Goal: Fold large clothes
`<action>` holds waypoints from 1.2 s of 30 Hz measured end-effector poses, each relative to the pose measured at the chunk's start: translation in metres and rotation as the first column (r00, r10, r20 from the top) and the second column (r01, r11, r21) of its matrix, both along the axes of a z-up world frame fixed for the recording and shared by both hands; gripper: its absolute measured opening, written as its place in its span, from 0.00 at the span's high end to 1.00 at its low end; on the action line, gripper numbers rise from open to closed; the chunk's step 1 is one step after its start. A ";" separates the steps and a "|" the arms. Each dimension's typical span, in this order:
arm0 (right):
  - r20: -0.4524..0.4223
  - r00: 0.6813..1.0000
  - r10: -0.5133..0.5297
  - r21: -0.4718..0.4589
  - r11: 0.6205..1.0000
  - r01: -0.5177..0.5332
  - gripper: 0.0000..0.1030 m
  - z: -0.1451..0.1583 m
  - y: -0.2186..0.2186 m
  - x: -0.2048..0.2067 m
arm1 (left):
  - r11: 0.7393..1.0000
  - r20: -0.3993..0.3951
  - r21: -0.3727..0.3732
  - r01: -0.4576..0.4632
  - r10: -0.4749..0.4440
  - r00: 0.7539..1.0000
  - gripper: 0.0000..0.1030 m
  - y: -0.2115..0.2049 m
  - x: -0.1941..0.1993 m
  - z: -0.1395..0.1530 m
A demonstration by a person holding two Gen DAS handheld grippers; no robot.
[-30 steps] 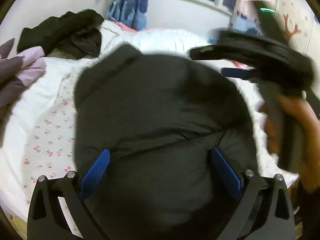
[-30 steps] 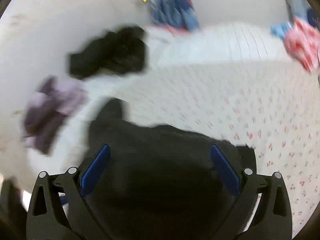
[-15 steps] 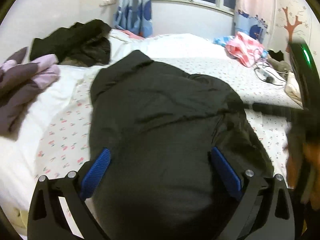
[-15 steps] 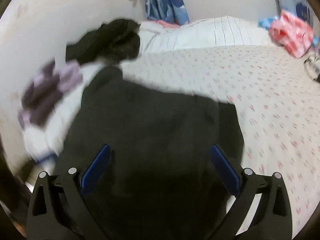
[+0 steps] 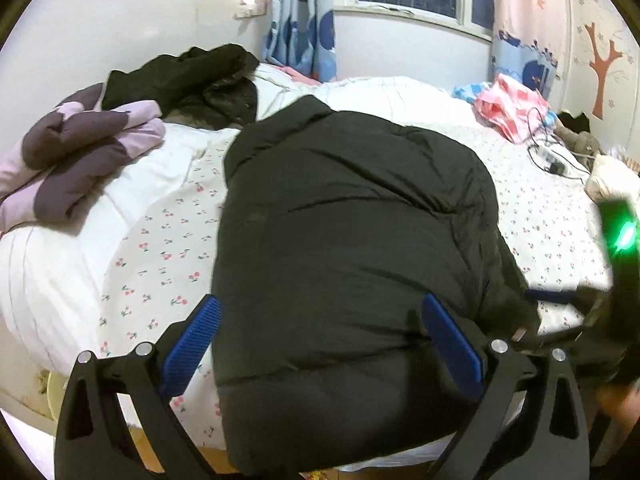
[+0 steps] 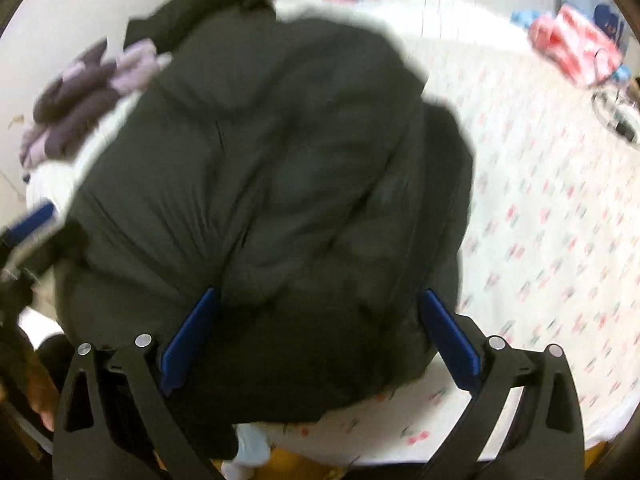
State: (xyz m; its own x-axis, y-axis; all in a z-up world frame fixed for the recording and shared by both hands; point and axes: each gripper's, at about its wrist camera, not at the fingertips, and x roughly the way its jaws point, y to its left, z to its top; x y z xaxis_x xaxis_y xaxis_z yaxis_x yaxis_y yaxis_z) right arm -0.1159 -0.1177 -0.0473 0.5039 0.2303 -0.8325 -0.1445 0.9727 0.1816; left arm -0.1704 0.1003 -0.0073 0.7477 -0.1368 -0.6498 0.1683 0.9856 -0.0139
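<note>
Black padded fabric fills most of what we see: 1 large jacket [image 5: 352, 216] lies spread on the bed [image 5: 160, 240], its near hem at the bed's front edge. Our left gripper [image 5: 320, 336] has its 2 blue pads [image 5: 192, 344] wide apart, hem bulging between them, nothing clamped. Our right gripper [image 6: 316, 332] is spread just as wide over the same jacket [image 6: 260, 160] — that view is smeared, so we cannot tell whether the pads [image 6: 188, 336] touch cloth. From the left wrist, the right gripper is blurred and cut off at the frame's edge, showing 1 green light [image 5: 622, 234]. Behind lie 1 purple garment [image 5: 80, 152], 1 dark pile [image 5: 188, 80] and 1 pink bundle [image 5: 508, 108].
</note>
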 end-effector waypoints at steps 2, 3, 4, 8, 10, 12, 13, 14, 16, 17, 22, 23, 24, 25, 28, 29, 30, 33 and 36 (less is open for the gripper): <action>-0.007 1.000 -0.015 0.001 1.000 0.015 0.07 0.005 -0.001 -0.003 | 1.000 0.015 -0.002 -0.002 0.002 1.000 0.07 0.001 -0.007 0.004; 0.005 1.000 -0.017 -0.003 1.000 0.017 0.07 0.011 -0.001 -0.004 | 1.000 0.029 -0.004 -0.004 0.004 1.000 0.07 0.002 -0.011 0.008; 0.023 1.000 -0.018 -0.009 1.000 0.018 0.07 0.017 -0.002 -0.007 | 1.000 0.039 -0.005 -0.005 0.006 0.999 0.07 0.004 -0.011 0.010; 0.099 0.994 -0.038 -0.039 0.998 0.042 0.07 0.044 0.001 -0.023 | 0.999 0.027 -0.032 -0.005 0.006 1.000 0.07 0.011 -0.012 0.012; 0.119 0.992 -0.040 -0.053 0.997 0.047 0.07 0.057 0.004 -0.026 | 0.998 -0.004 -0.057 0.000 0.000 1.000 0.07 0.013 -0.009 0.011; 0.134 0.990 -0.041 -0.076 0.996 0.052 0.07 0.066 0.011 -0.024 | 0.997 -0.032 -0.072 -0.003 0.000 0.999 0.07 0.014 -0.006 0.010; 0.175 0.983 -0.047 -0.070 0.996 0.061 0.07 0.073 0.011 -0.028 | 0.997 -0.047 -0.080 -0.002 -0.002 0.999 0.07 0.014 -0.004 0.010; 0.206 0.977 -0.047 -0.056 0.997 0.059 0.07 0.078 0.010 -0.032 | 0.997 -0.052 -0.083 -0.001 -0.003 0.999 0.07 0.015 -0.004 0.010; 0.254 0.966 -0.040 -0.043 0.998 0.053 0.07 0.085 0.009 -0.036 | 0.998 -0.052 -0.066 -0.006 0.002 0.999 0.07 0.013 -0.005 0.011; 0.242 0.969 -0.042 -0.062 0.996 0.059 0.07 0.084 0.010 -0.033 | 0.998 -0.054 -0.056 -0.006 0.003 0.999 0.07 0.013 -0.005 0.012; 0.163 0.983 -0.079 -0.088 0.992 0.094 0.07 0.077 0.010 -0.023 | 1.000 -0.074 -0.004 -0.024 0.023 0.997 0.07 0.013 -0.004 0.015; 0.161 0.983 -0.084 -0.086 0.991 0.099 0.07 0.079 0.010 -0.023 | 1.000 -0.079 -0.003 -0.024 0.024 0.997 0.07 0.014 -0.005 0.016; 0.156 0.984 -0.085 -0.090 0.991 0.100 0.07 0.080 0.012 -0.024 | 1.000 -0.088 -0.002 -0.029 0.029 0.996 0.07 0.014 -0.006 0.017; 0.141 0.986 -0.084 -0.093 0.991 0.097 0.07 0.082 0.013 -0.024 | 0.999 -0.097 0.000 -0.032 0.032 0.995 0.07 0.015 -0.006 0.018; 0.096 0.992 -0.087 -0.074 0.993 0.095 0.07 0.081 0.013 -0.023 | 1.000 -0.115 -0.018 -0.021 0.019 0.993 0.07 0.016 -0.010 0.021; 0.081 0.993 -0.090 -0.062 0.994 0.095 0.07 0.081 0.013 -0.023 | 1.000 -0.116 -0.023 -0.021 0.018 0.993 0.07 0.017 -0.011 0.022; 0.074 0.993 -0.089 -0.051 0.994 0.093 0.07 0.080 0.013 -0.024 | 0.999 -0.117 -0.029 -0.020 0.016 0.993 0.07 0.017 -0.013 0.024; 0.085 0.993 -0.088 -0.045 0.995 0.092 0.07 0.082 0.014 -0.029 | 0.999 -0.116 -0.028 -0.021 0.017 0.993 0.07 0.016 -0.015 0.027; 0.093 0.992 -0.089 -0.064 0.993 0.095 0.07 0.083 0.016 -0.032 | 1.000 -0.123 -0.022 -0.019 0.016 0.992 0.07 0.017 -0.015 0.026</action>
State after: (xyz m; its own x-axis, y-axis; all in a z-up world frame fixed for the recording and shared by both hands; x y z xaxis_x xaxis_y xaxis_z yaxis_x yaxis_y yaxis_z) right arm -0.1484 -0.1021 0.0356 0.5936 0.1241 -0.7952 -0.0670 0.9922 0.1048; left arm -0.1856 0.1169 0.0191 0.6646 -0.1406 -0.7339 0.1468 0.9876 -0.0563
